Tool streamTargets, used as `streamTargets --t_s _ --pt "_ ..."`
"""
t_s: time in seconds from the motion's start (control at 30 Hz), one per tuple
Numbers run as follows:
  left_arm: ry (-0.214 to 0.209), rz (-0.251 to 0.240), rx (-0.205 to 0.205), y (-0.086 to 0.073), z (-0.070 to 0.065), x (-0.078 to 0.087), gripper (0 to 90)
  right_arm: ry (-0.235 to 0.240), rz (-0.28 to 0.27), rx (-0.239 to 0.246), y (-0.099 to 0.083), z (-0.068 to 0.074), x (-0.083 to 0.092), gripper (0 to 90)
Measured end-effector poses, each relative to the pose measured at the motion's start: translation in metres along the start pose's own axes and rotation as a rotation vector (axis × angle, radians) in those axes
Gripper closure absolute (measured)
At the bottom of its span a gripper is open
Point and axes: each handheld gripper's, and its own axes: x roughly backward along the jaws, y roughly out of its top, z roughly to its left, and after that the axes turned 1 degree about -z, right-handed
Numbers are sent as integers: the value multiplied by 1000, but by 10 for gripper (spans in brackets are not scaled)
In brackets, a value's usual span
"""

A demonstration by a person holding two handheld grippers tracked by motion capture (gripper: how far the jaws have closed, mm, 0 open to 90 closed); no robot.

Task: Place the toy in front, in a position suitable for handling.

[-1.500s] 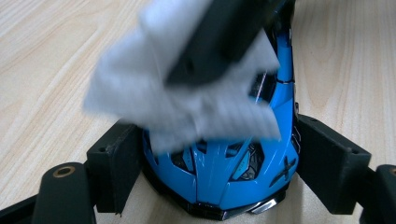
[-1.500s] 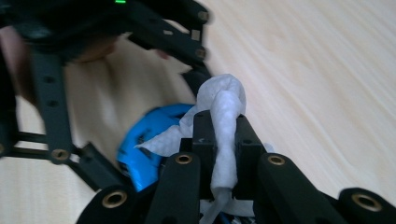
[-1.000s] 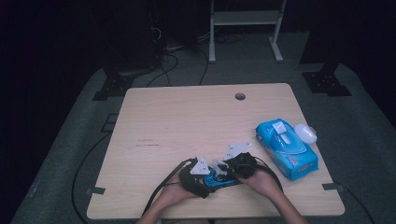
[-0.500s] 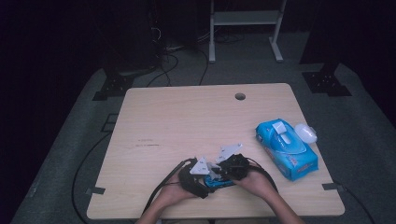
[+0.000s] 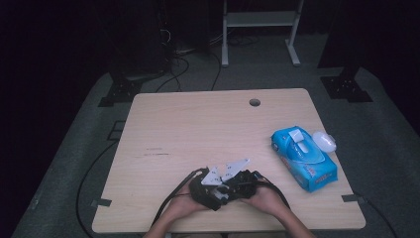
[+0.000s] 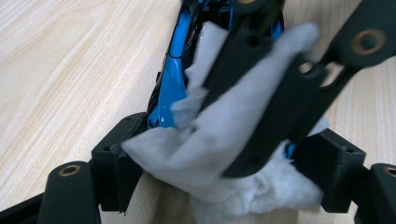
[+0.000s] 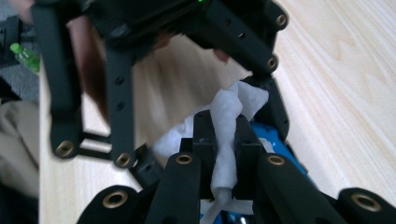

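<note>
Two tongs meet low in the middle of the high view, near the front edge of the wooden surface (image 5: 198, 129). The right tongs (image 7: 222, 154) have their jaws clamped tight on a twisted strip of white wet wipe (image 7: 224, 140), which rises between the two pads in the right gripper view. In the left gripper view the same wipe (image 6: 219, 144) spreads across the lower middle of the frame as a crumpled sheet between the left tongs (image 6: 219, 186), whose jaws stand apart on either side of it; whether their pads press on it I cannot tell. The right tongs' dark jaws cross that frame diagonally from the upper right. A blue pack of wet wipes (image 5: 303, 157) lies at the right of the high view, with a small white object (image 5: 324, 141) touching its far end.
</note>
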Motion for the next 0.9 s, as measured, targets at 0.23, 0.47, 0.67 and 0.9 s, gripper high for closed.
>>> streamTargets --t_s 0.23,0.47,0.67,0.9 --pt "0 -2 -1 -1 0 0 232 -6 -17 -39 -20 -7 26 829" --pt "1 -3 2 0 0 0 232 -26 -30 -39 -29 -5 34 828" --pt "2 -3 -2 0 0 0 233 -21 -14 37 -12 3 13 828" --pt "1 -8 0 -1 0 0 233 -5 8 36 -14 -3 19 828"
